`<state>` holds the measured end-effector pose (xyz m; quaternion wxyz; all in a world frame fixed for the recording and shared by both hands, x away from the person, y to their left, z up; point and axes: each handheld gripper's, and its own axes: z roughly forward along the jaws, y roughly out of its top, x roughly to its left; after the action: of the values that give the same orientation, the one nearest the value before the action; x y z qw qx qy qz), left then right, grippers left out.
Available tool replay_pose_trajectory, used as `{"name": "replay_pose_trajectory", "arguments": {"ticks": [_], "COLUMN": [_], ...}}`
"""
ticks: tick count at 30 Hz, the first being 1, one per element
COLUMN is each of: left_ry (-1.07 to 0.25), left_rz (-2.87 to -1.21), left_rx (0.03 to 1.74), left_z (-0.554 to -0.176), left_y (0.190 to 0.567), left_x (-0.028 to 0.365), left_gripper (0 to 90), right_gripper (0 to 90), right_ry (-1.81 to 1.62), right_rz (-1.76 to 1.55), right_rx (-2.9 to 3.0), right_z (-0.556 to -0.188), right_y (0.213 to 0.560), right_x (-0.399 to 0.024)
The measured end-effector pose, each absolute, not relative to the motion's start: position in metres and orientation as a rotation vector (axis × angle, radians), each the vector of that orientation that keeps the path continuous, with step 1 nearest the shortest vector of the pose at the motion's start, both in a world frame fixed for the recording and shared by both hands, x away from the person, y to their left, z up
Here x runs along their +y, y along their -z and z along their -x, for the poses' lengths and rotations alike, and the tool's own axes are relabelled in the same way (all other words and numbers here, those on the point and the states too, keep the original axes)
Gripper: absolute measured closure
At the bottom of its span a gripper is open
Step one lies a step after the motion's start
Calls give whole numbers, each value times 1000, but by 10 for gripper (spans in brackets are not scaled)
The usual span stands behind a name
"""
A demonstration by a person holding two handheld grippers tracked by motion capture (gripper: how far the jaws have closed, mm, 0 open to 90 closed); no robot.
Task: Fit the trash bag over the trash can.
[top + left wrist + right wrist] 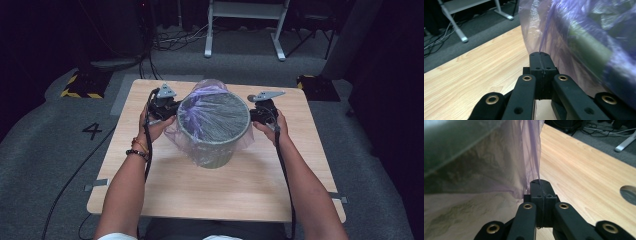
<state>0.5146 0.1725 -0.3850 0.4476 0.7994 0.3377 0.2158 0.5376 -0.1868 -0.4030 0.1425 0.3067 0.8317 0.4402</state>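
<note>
Right now a bin (pixel 214 131) stands near the middle of the table (pixel 165 185), lined with a thin purple bag (pixel 197 120) whose film spills over the bin's rim and hangs down its outside. The bag's far edge rises a little above the rim on the side away from the person.

Left of the bin, the left tongs (pixel 170 111) sit just beside the rim, held in the person's left hand (pixel 152 125). In the left gripper view the left tongs (pixel 540 56) are clenched, with a thin fold of the bag's film (pixel 544 30) pinched at their tips; the bin's green wall (pixel 586 47) shows through the plastic just to the right.

Right of the bin, the right tongs (pixel 256 115) are likewise just beside the rim, in the right hand (pixel 272 127). In the right gripper view the right tongs (pixel 541 183) are clenched too, grasping a strand of the bag (pixel 531 152) that runs straight up from their tips, with the rest of the film (pixel 474 195) bulging to the left.

A round hole (pixel 629 194) in the tabletop lies well apart from the bin on the right.
</note>
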Motion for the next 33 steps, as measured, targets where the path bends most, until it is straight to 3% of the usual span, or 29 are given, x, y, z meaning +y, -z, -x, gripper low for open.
{"name": "replay_pose_trajectory", "arguments": {"ticks": [4, 7, 10, 14, 18, 26, 33], "left_ry": [-533, -554, -557, -563, -550, -503, -459], "left_rz": [-1979, -1986, -1913, -1823, -1783, -1847, -1894], "left_rx": [897, 925, 960, 918, 815, 618, 558], "left_z": [-519, -519, -515, -496, -464, -391, -364], "left_y": [386, 391, 394, 391, 389, 404, 423], "left_x": [170, 169, 180, 198, 210, 199, 163], "left_gripper": [900, 847, 590, 397, 294, 186, 155], "right_gripper": [900, 900, 900, 900, 900, 900, 900], "right_ry": [-1232, -1207, -1208, -1240, -1277, -1295, -1295], "right_rz": [-884, -886, -900, -913, -919, -905, -888], "right_rx": [2433, 2454, 2444, 2420, 2388, 2378, 2384], "right_z": [-539, -539, -538, -535, -530, -519, -512], "right_y": [407, 409, 412, 411, 407, 404, 405], "right_x": [-183, -183, -189, -198, -209, -219, -222]}}
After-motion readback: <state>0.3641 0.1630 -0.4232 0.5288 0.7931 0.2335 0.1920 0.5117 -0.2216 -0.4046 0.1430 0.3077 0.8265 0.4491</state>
